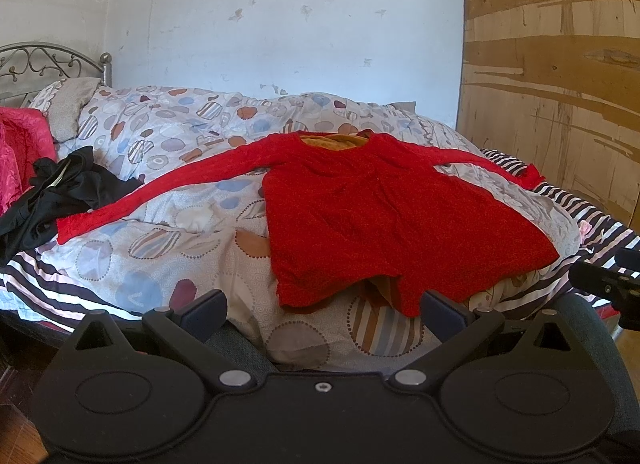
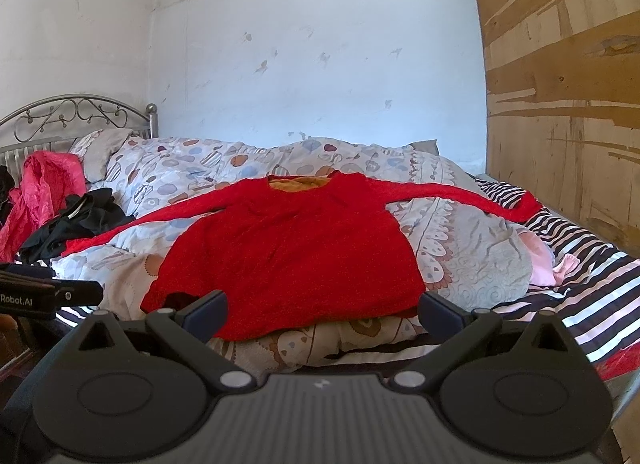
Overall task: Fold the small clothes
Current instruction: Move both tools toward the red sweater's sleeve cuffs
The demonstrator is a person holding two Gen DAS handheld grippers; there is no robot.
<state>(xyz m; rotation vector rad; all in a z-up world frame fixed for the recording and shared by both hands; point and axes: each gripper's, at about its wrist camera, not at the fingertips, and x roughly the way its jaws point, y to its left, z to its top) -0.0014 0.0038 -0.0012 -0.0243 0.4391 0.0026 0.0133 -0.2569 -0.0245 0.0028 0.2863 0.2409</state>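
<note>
A red long-sleeved top (image 1: pixel 360 216) lies spread face-up across the patterned quilt (image 1: pixel 160 248) of a bed, filling the centre of both wrist views, its neckline at the far side toward the wall and its hem at the near edge, just ahead of both grippers. The sleeves stretch out sideways, so the garment's long axis runs from the left of the frame, where one cuff ends beside a heap of black clothing (image 1: pixel 60 192), to the right, where the other cuff reaches the striped sheet (image 1: pixel 600 232). The left gripper (image 1: pixel 322 314) hangs at the bottom centre of its view with fingers wide apart and nothing between them, the hem's right corner just beyond its right finger. The right gripper (image 2: pixel 322 314) is likewise spread and empty, low in its own frame, the hem spanning the gap between its fingers. Folding has apparently not begun: the top looks flat and unfolded. Each sleeve seems the natural business of the gripper on its own side, with the left sleeve running far out toward the left edge. A crumpled pink cloth (image 2: pixel 44 192) sits at the headboard (image 2: pixel 76 116) in the upper left.
</note>
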